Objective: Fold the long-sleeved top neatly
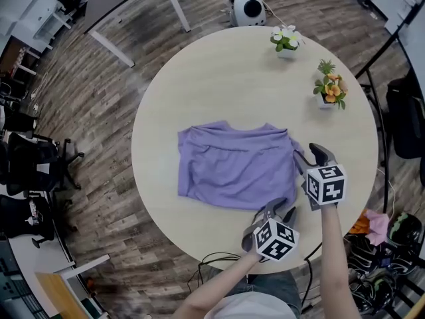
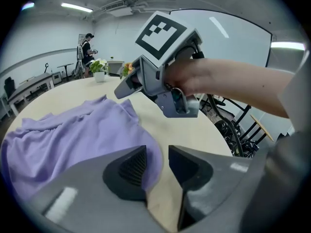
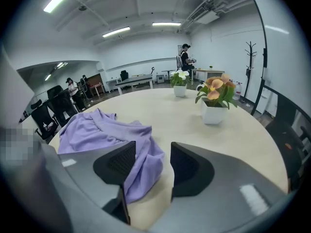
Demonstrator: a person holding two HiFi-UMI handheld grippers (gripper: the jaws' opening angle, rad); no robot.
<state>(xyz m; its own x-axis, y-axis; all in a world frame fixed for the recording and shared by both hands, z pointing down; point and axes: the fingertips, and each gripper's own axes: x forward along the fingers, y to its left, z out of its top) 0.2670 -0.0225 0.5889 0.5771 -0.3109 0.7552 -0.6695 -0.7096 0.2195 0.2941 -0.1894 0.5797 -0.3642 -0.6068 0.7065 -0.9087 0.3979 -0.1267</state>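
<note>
Here, purple top (image 1: 234, 165) on round table (image 1: 219, 72), left hand-held gripper (image 2: 157, 165) spread, right hand-held gripper (image 3: 153, 166) spread

Top's (image 1: 232, 165) near-rt corner hid behind left gripper (image 1: 279, 209).

Round table (image 1: 226, 78) and its surroundings.
A white-flowered pot (image 1: 286, 40) and an orange-flowered pot (image 1: 330, 90) stand apart near the table's far edge. Black office chairs (image 1: 30, 158) stand on the wooden floor (image 1: 99, 111) at left.
</note>
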